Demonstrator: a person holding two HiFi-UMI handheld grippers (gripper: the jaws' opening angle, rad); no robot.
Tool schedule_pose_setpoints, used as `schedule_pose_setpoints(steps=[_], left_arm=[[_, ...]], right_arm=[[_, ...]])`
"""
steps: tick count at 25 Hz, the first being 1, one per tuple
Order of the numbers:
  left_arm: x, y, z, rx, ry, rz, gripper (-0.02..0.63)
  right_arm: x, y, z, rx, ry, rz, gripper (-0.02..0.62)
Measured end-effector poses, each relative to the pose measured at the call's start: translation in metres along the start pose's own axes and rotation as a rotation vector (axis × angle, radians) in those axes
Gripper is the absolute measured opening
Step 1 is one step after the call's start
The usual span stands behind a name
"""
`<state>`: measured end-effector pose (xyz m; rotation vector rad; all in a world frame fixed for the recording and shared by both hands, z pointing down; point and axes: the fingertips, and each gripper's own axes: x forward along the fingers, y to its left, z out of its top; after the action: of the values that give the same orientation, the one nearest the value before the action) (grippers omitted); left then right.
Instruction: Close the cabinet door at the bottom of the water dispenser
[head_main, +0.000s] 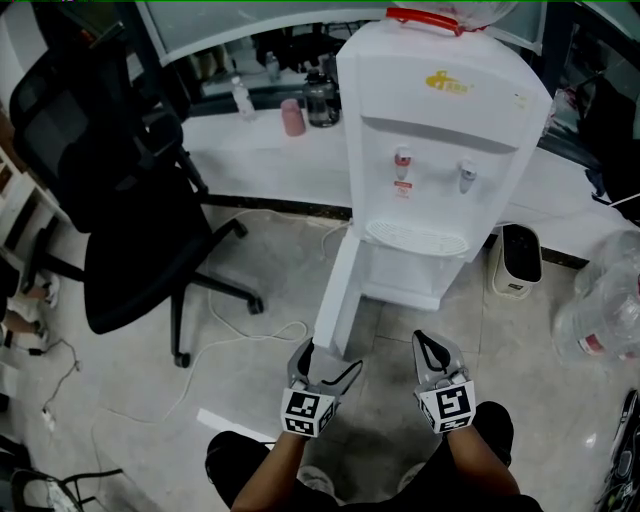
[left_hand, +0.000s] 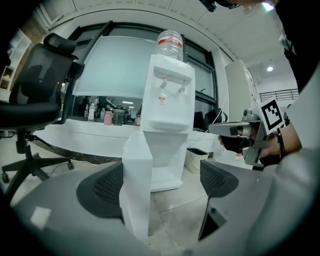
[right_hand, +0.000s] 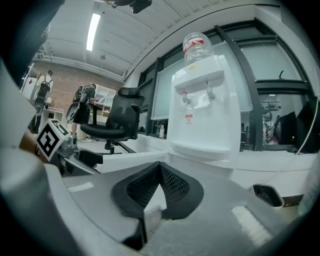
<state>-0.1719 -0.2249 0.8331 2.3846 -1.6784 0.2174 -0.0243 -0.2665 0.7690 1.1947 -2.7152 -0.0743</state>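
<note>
The white water dispenser (head_main: 440, 150) stands on the floor against a low white ledge. Its bottom cabinet door (head_main: 337, 290) is swung open toward me, edge-on. My left gripper (head_main: 328, 360) is open, and the door's free edge (left_hand: 137, 185) stands between its jaws, close by the left pad (left_hand: 100, 192) and well apart from the right pad (left_hand: 220, 177). My right gripper (head_main: 437, 345) hovers to the right of the door in front of the open cabinet. In the right gripper view its pads (right_hand: 159, 170) meet at the tips, shut on nothing, with the dispenser (right_hand: 205, 110) ahead.
A black office chair (head_main: 120, 200) stands to the left, with a white cable (head_main: 250, 340) trailing across the floor tiles. A small white bin (head_main: 518, 262) sits right of the dispenser, and a clear plastic bag (head_main: 605, 310) lies at the far right. A pink cup (head_main: 292, 117) stands on the ledge.
</note>
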Motion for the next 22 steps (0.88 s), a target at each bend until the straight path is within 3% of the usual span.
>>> schedule_pose_setpoints(steps=[6,22], left_arm=[[0.008,-0.033,-0.004,0.014,0.0,-0.064,0.5],[0.038,-0.093,0.001,0.068,-0.004,-0.228,0.456]], right_arm=[[-0.01,-0.011,-0.009,0.056,0.005,-0.038,0.003],[-0.028,-0.039,-0.035,0.077,0.037,-0.082,0.003]])
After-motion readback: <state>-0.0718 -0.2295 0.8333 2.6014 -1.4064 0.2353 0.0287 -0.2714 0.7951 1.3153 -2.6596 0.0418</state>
